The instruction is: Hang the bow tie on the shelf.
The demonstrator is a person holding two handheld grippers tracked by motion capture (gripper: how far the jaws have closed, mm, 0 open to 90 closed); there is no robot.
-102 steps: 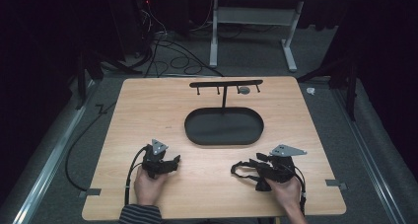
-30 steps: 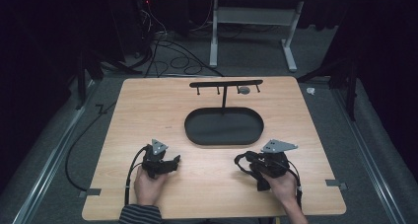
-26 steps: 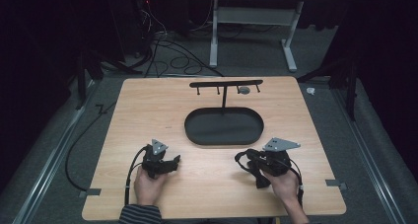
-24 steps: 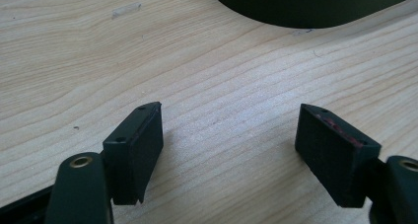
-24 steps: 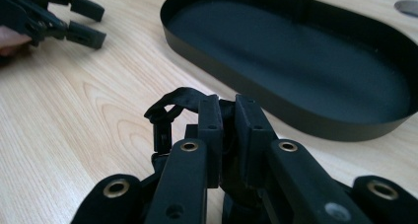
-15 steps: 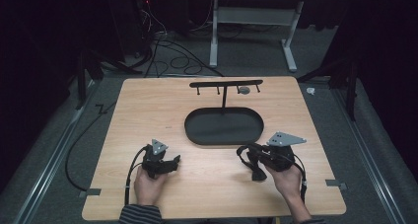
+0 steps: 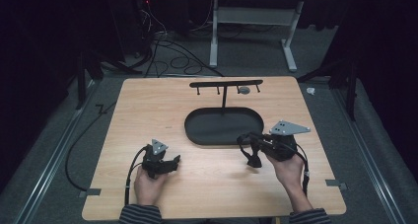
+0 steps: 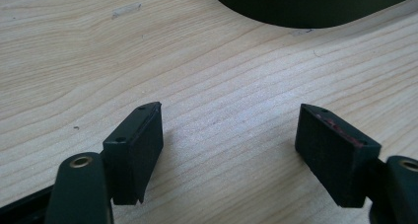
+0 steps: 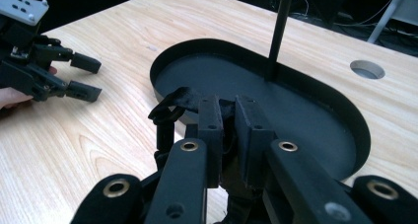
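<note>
Resting at the left near the front edge of the surface [image 7: 148,110], the left gripper [image 7: 172,161] sits low on the wood in the person's hand. Its jaws are spread wide with bare grain between them in the left gripper view. It looks parked out of the way rather than working, though its released jaws leave it ready to help.

At the middle, the black oval tray [image 7: 197,135] lies flat as the foot of a stand. A thin post [image 7: 224,98] rises from the tray's far side to a crossbar [image 7: 226,84] with short pegs hanging under it. Those pegs seem meant to take something looped.

To the right, the right gripper [image 7: 246,146] is held above the surface just beside the tray's near right rim, pointing left. Its jaws are clenched on a black looped strap [image 7: 252,156]. In the right gripper view the pads pinch one end of the strap [image 9: 165,115] while the loop droops free to the side. Pinching the end probably keeps the loop open and hanging, so that it could be slipped over a peg. The crossbar stands well apart from it.
</note>
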